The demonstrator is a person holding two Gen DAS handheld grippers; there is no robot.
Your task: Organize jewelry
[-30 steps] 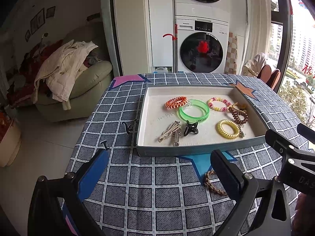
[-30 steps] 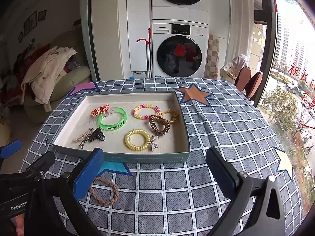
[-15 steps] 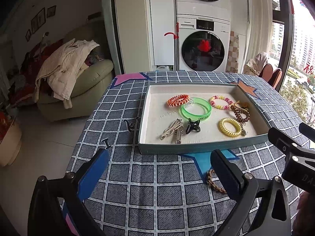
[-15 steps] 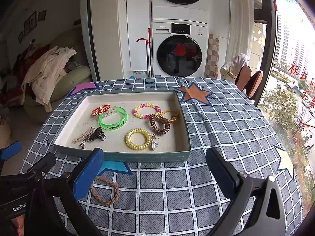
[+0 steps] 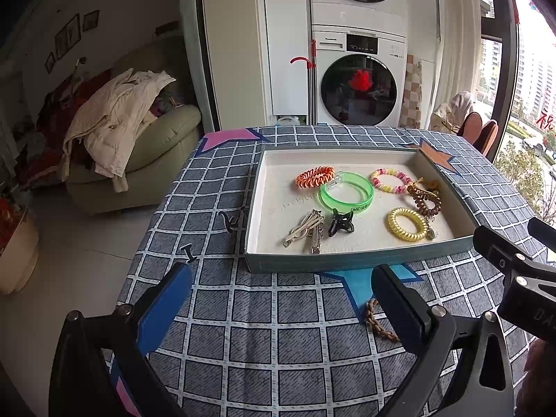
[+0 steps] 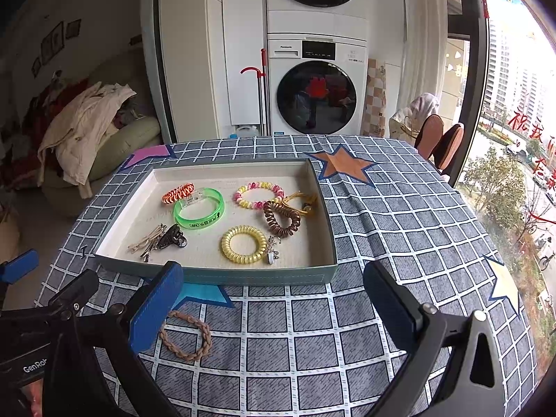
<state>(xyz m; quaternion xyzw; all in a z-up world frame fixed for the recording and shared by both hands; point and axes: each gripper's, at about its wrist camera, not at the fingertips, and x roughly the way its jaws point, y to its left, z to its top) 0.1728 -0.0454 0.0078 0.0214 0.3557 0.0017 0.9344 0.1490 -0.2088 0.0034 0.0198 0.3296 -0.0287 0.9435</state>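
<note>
Above a checked tablecloth, the left gripper and the right gripper both hover with their jaws spread wide and nothing between them. Just beside the right gripper's blue-padded left finger, a braided tan bracelet lies flat on the cloth, outside the tray and just in front of its near wall; in the left wrist view the same bracelet is partly hidden behind the left gripper's right finger. A light-blue star printed on the cloth lies between the bracelet and the tray.

Beyond both grippers sits a shallow grey-green tray with a pale lining, holding the rest of the jewelry. Nearest the front wall are a yellow spiral hair tie with a small metal charm touching its right side, a black claw clip and a cluster of metal hair clips lying against it. Further back are a translucent green bangle, an orange-and-white spiral tie touching it, a pink-and-yellow spiral tie, a brown spiral tie and a tan cord piece at the right wall.

An orange star marks the cloth beside the tray's far right corner, a pink star the far left. Behind the table stands a stacked washing machine, with a coat-strewn armchair at left.
</note>
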